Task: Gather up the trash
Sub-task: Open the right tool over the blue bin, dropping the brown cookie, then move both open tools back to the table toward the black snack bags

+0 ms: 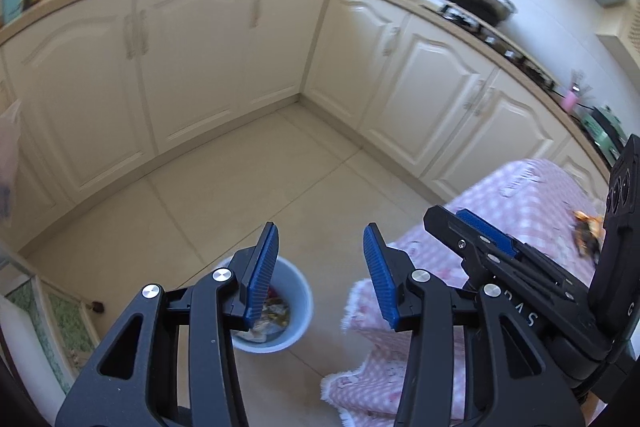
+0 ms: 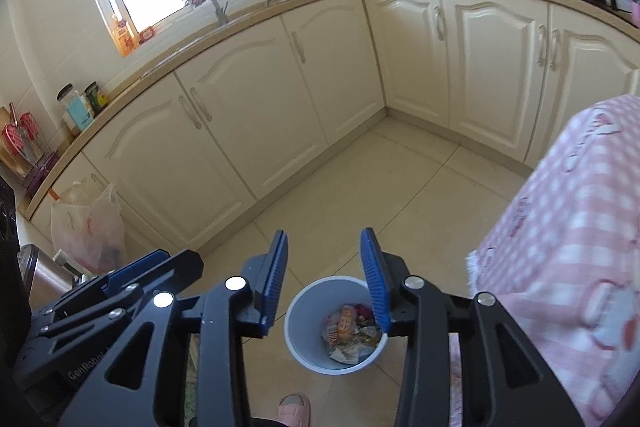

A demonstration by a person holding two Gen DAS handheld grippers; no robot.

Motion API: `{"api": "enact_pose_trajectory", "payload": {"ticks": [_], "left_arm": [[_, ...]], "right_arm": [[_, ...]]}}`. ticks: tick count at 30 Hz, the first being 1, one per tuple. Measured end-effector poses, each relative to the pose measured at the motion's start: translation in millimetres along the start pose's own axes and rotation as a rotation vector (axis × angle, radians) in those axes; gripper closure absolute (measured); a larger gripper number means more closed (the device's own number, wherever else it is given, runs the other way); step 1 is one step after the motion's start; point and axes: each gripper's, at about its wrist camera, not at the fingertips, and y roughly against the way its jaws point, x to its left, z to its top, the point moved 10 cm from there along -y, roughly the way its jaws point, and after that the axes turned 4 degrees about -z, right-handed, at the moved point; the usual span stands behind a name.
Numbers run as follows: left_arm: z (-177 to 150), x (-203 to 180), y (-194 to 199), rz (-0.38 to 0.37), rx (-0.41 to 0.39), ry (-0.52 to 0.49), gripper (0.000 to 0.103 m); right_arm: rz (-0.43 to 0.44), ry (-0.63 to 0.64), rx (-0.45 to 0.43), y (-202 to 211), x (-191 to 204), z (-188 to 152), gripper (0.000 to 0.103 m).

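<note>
In the right wrist view, at far left, a thin plastic bag [image 2: 86, 223] hangs or leans by the cupboards; its contents are too hazy to name. Just right of it, at lower left, the left gripper [image 2: 132, 273] juts in from the side, so both tools appear to be held close together above the same spot. At lower centre the right gripper [image 2: 323, 277] points down with its jaws spread and nothing between them. Below them stands the bin [image 2: 298, 343] on the floor [image 2: 360, 195], with crumpled wrappers [image 2: 352, 331] already lying in it; that placing suits a drop from above, and I judge a piece has gone in. At the bottom edge a pink slipper [image 2: 294, 407] is cut off. To the right a pink checked cloth [image 2: 560, 247] drapes over the bench; its top is out of frame here.

In the left wrist view, the left gripper [image 1: 320, 271] sits at lower centre, jaws likewise spread and empty. Its left finger covers much of the bin [image 1: 302, 307], so little of the contents shows. Right of that the cloth [image 1: 520, 203] runs up to the right gripper [image 1: 486, 231], seen from the side. At the far right edge, on the cloth, lies an orange scrap [image 1: 586, 227], blurred and partly hidden by the tool's body: probably trash left to collect.
</note>
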Motion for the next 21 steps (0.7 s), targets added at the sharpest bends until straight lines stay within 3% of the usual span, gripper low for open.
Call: {"api": "enact_pose_trajectory", "payload": {"ticks": [8, 13, 18, 21], "left_arm": [[-5.6, -107.8, 17.0, -0.143, -0.015, -0.152, 0.056], [-15.1, -175.6, 21.3, -0.221, -0.012, -0.245, 0.052], [-26.9, -240.6, 13.1, -0.281, 0.013, -0.336, 0.049], [-34.0, -277.2, 4.0, -0.301, 0.034, -0.39, 0.039]], "right_arm": [[-0.093, -0.074, -0.139, 91.5, -78.8, 18.3, 0.063], [-0.202, -0.13, -0.23, 155.1, -149.6, 20.1, 0.061], [-0.313, -0.22, -0.273, 200.2, -230.5, 10.5, 0.059], [-0.379, -0.295, -0.256, 215.3, -282.7, -3.4, 0.058]]}}
